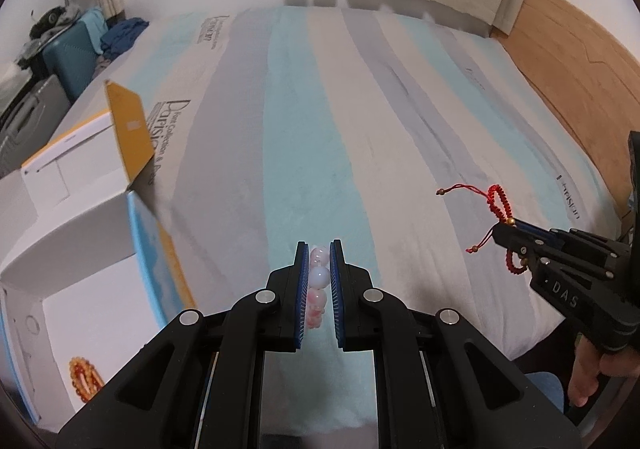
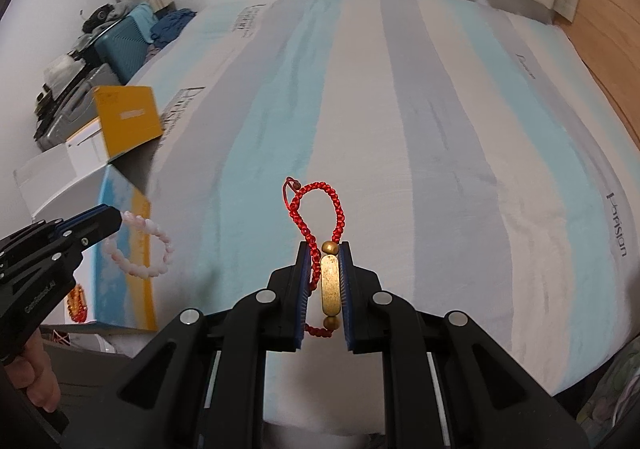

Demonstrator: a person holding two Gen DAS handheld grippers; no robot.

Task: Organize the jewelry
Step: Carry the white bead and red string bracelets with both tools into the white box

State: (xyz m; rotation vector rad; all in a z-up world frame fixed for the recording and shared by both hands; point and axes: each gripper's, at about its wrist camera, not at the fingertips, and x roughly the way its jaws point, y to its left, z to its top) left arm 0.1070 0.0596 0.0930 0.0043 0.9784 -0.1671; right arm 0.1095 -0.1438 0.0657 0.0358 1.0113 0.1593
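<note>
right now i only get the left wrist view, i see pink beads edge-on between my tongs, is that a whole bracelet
Observer: Yes. From the right wrist view the pink bead bracelet hangs as a full loop from the left tongs.
Operator: what is the right one pinching, i just see red cord
Observer: The right tongs are shut on the red braided bracelet, clamping its flat gold bar between two gold beads.
Operator: anything in the box yet
Observer: An orange bead bracelet already lies in the open white box, seen behind the left tongs.
</note>
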